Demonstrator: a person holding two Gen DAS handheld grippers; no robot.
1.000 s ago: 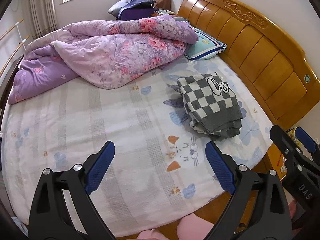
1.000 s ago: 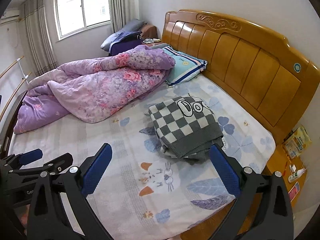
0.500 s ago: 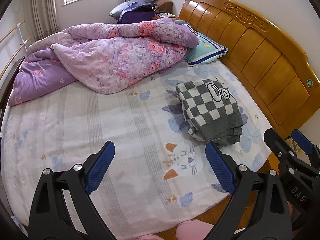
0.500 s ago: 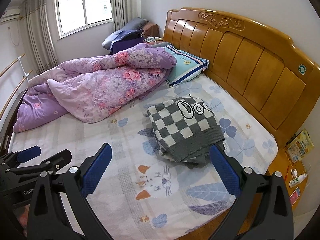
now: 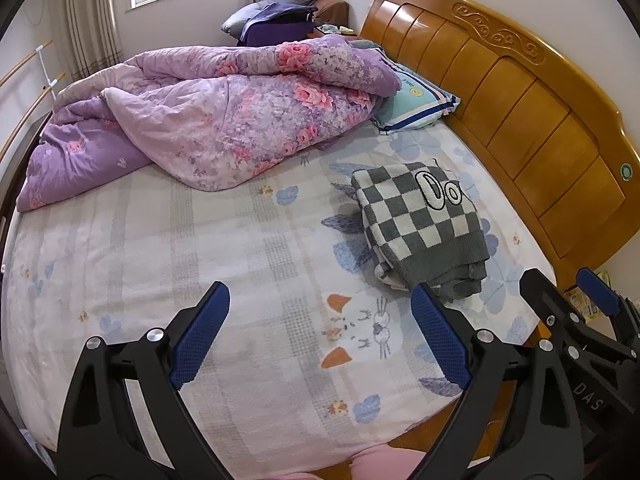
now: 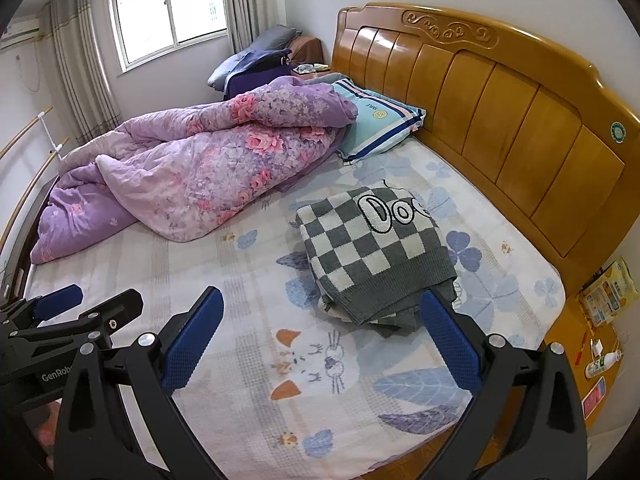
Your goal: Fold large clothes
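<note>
Sweater [image 6: 376, 256] lies folded on the bed sheet [image 6: 240, 280]; both tongs [image 5: 320, 336] [image 6: 320, 336] gape wide, holding nothing.

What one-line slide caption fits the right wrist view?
Open right hand-held gripper above a folded grey-and-white checkered knit sweater on the patterned bedsheet.

Both cams sit high off the bed's side edge, looking down across the bed [image 5: 200, 240] toward the window wall, well back from everything. The left wrist view catches the right gripper [image 5: 568, 292] at its right edge. Both share the quilt [image 6: 208, 160], the headboard [image 6: 500, 100] and the checkered sweater [image 5: 420, 232].
</note>
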